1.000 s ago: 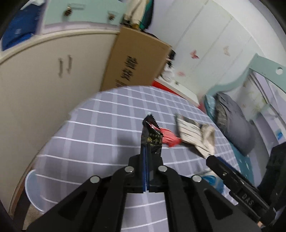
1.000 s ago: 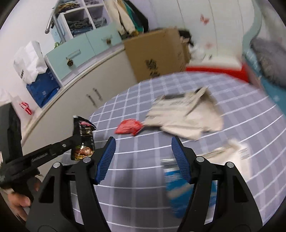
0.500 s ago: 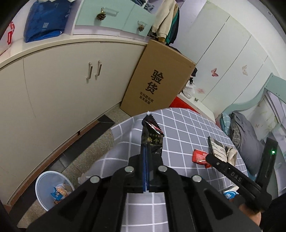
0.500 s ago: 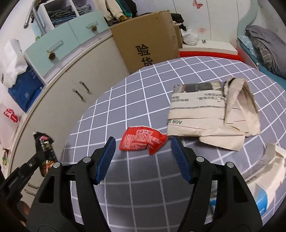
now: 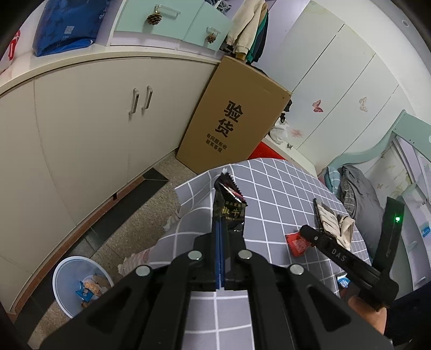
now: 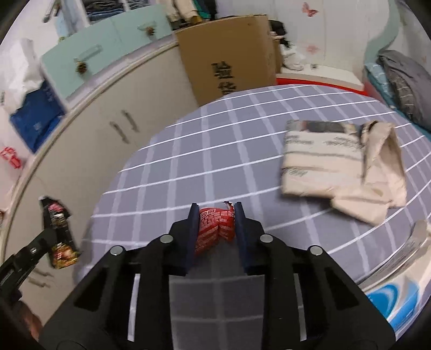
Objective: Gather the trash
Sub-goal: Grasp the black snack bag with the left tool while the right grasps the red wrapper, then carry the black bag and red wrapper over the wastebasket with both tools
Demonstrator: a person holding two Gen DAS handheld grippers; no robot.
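The step in hand is picking up trash: the right claw (image 6: 214,224) has just been closing and now pinches a crinkled red wrapper (image 6: 215,228) on the counter (image 6: 242,167). The left claw (image 5: 219,234), pressed together, holds a black wrapper (image 5: 229,207). Next, both probably go to the bin (image 5: 80,285) on the floor.

In front of me a round table (image 5: 282,193) in grey checked cloth, cream cupboards (image 5: 89,129) along my left, mint drawers (image 5: 161,18) above, a tall cardboard box (image 5: 237,118) leaning there, white wardrobe doors (image 5: 336,80) with butterfly stickers, speckled floor (image 5: 134,231), a bed (image 6: 398,78) at my right.
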